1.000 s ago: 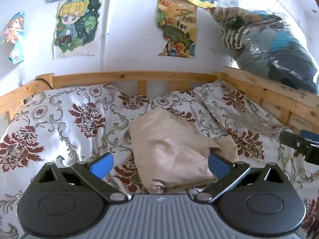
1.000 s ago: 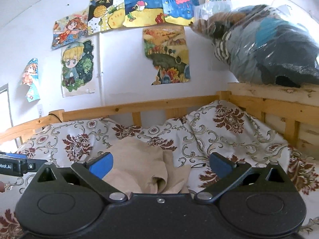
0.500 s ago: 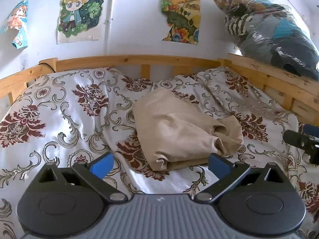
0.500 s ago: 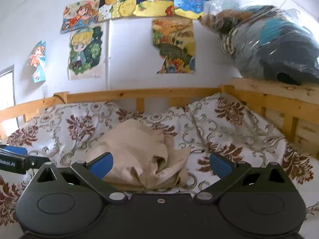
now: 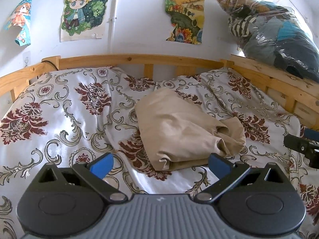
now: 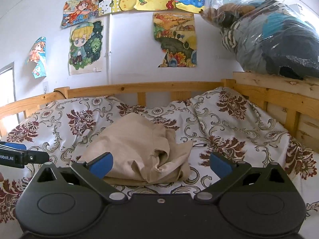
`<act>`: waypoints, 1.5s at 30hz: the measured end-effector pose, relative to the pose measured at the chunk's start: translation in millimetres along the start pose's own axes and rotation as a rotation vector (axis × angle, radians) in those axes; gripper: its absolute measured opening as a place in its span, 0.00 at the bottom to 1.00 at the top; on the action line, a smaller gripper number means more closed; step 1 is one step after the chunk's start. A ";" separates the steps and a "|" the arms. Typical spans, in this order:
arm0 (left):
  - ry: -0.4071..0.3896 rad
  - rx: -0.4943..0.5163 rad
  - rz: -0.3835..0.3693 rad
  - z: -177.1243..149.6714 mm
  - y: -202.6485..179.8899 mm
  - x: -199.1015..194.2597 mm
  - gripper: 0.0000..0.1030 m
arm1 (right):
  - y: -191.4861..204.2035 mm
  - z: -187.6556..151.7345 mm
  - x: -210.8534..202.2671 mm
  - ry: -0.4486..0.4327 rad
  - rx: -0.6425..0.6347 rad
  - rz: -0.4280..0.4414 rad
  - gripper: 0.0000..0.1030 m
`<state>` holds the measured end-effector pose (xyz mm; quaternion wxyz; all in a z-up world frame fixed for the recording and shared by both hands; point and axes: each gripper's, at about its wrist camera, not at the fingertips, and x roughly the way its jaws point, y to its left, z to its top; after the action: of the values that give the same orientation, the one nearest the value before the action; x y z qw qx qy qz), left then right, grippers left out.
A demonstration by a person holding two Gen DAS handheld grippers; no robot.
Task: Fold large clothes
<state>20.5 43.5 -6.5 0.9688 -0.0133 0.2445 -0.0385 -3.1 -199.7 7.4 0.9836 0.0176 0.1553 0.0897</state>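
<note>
Both hand-held grippers, left and right, spread wide, empty; beige garment ahead.

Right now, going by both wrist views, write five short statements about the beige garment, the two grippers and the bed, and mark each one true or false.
1. The beige garment lies in a bunched heap on the floral bedspread. True.
2. The left gripper is shut on the garment. False: its fingers are spread apart and hold nothing.
3. The right gripper is open and empty. True.
4. The garment hangs over the wooden bed rail. False: it rests on the bedspread, apart from the rail.
5. A clear plastic bag of clothes sits on the floor beside the bed. False: it rests up on the wooden ledge at the bed's right side.
</note>
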 end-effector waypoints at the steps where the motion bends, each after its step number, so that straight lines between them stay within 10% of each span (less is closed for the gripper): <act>1: -0.001 0.000 0.000 0.0 0.0 -0.2 0.99 | 0.0 -0.2 0.0 0.000 0.000 0.000 0.99; 45: -0.006 0.000 0.003 1.8 -2.6 -2.8 0.99 | -0.7 0.6 0.6 0.002 0.002 0.001 0.99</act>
<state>18.7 41.1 -3.5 0.9695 -0.0134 0.2418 -0.0372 -2.3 -200.3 7.8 0.9834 0.0184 0.1562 0.0901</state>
